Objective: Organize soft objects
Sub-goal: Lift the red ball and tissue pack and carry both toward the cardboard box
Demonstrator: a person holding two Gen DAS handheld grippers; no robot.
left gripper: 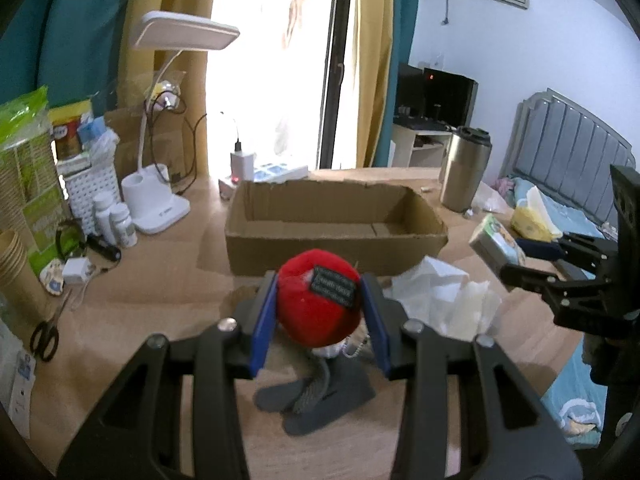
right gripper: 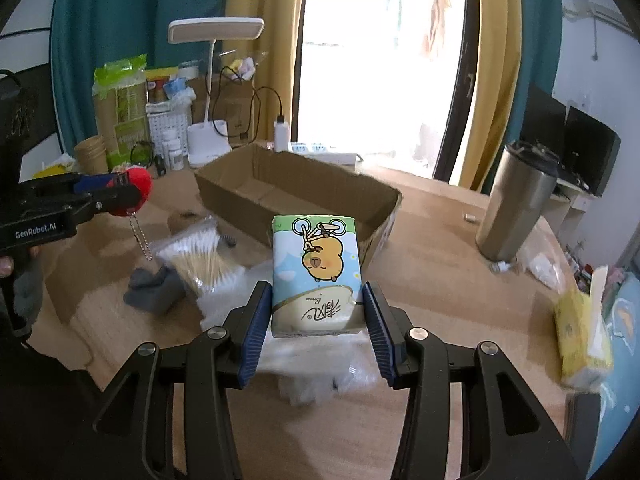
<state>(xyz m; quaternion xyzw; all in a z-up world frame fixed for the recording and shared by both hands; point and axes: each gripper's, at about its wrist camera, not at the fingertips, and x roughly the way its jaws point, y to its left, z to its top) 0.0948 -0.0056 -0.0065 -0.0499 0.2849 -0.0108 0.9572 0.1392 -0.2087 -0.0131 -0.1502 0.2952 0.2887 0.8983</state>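
My left gripper (left gripper: 318, 312) is shut on a red plush ball (left gripper: 318, 300) with a black label and a bead chain, held above the table just in front of the open cardboard box (left gripper: 336, 216). My right gripper (right gripper: 316, 312) is shut on a tissue pack (right gripper: 316, 272) printed with a cartoon capybara, held in front of the same box (right gripper: 296, 192). The tissue pack also shows at the right of the left wrist view (left gripper: 496, 248), and the plush ball at the left of the right wrist view (right gripper: 136, 188). A grey sock (left gripper: 316, 396) lies on the table below the plush.
White plastic bags (left gripper: 444, 300) and a bag of cotton swabs (right gripper: 200, 260) lie before the box. A steel tumbler (left gripper: 466, 168) stands at the right, a desk lamp (left gripper: 160, 192), bottles, paper cups (left gripper: 16, 268) and scissors (left gripper: 46, 336) at the left. A yellow tissue pack (right gripper: 580, 332) sits at the right edge.
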